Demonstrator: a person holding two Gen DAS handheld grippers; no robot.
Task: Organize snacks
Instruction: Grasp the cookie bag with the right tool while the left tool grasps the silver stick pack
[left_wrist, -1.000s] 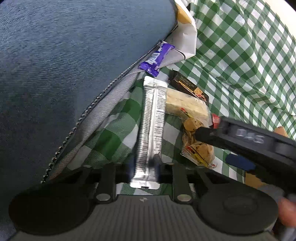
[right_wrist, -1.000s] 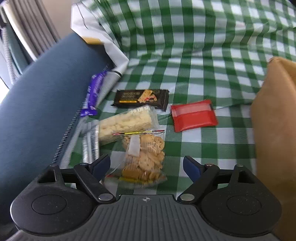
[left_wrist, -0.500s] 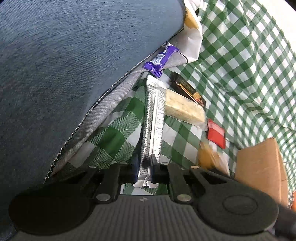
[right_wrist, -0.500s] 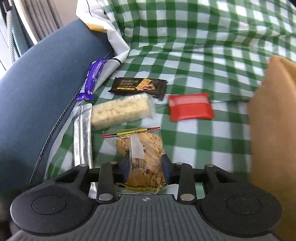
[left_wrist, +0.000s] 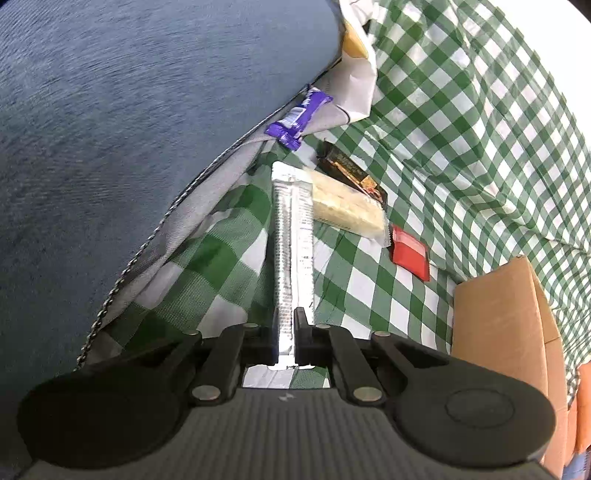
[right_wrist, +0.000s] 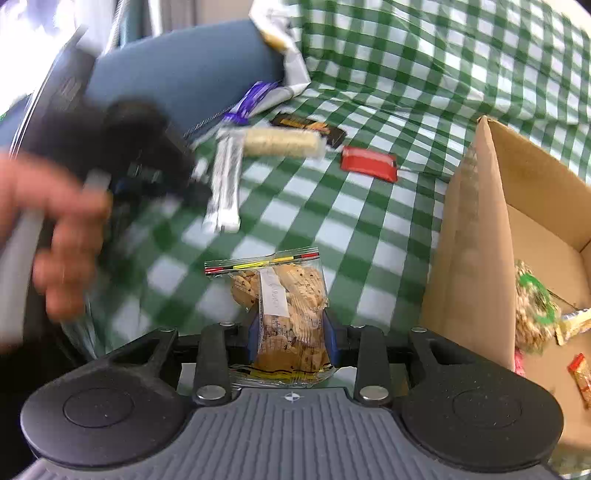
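Moved since the earlier frames: the clear bag of small brown biscuits (right_wrist: 286, 314) has left the row of snacks and now hangs over the green-and-white checked cloth (right_wrist: 332, 221) beside the open brown cardboard box (right_wrist: 476, 236).

Left to right, as judged for progress:
- Left gripper (left_wrist: 285, 334): fingers pressed together on the near end of the long silver foil bar (left_wrist: 293, 254), which lies flat on the cloth, not yet lifted.
- Purple wrapped sweet (left_wrist: 298, 119), black-and-gold wrapped bar (left_wrist: 351, 171), pale bar in clear wrap (left_wrist: 345, 208), red square packet (left_wrist: 410, 254): all on the cloth, unsorted.
- Right gripper (right_wrist: 291, 334): jaws have just closed and pinch the biscuit bag by its lower half.
- Box: several packets already inside; the biscuit bag looks next in.

Roughly half appears left.
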